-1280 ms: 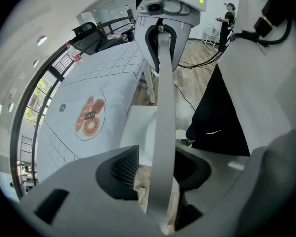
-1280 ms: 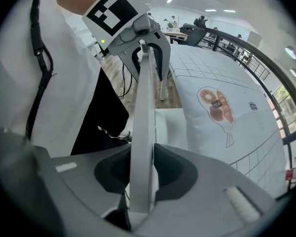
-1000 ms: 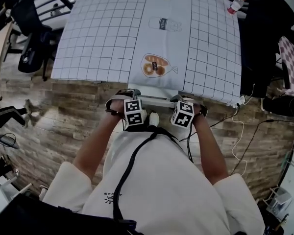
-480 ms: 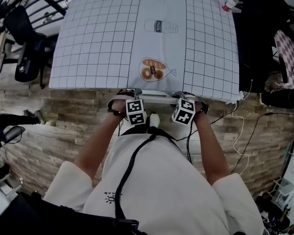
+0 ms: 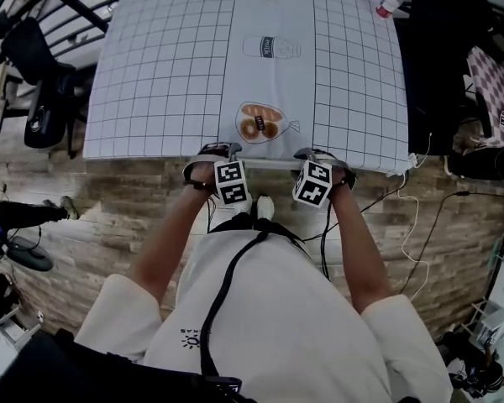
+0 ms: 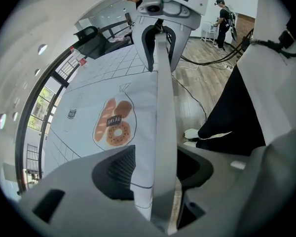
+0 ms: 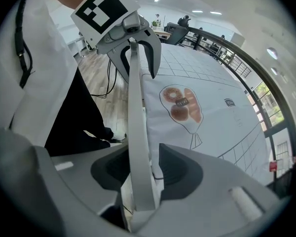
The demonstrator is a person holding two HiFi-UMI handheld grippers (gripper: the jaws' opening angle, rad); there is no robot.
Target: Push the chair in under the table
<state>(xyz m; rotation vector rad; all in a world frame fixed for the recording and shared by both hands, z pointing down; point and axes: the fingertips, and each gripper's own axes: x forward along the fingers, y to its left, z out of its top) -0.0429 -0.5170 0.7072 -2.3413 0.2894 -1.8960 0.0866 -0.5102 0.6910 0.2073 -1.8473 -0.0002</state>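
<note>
Now the chair's top rail (image 5: 267, 164) lies against the table (image 5: 168, 57) edge (pushing looks finished); left gripper (image 5: 217, 150) and right gripper (image 5: 316, 154) have just been opening, rail loose between their jaws; next, lift both clear.

Grey chair rail (image 5: 269, 164) sits at checked-cloth table (image 5: 168, 74) edge.

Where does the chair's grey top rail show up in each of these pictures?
Head view: the chair rail is a short horizontal bar just below the bread drawing.
Left gripper view: the rail runs vertically up the centre.
Right gripper view: the rail runs vertically, left of centre.
Shared landmark: the bread drawing.
</note>
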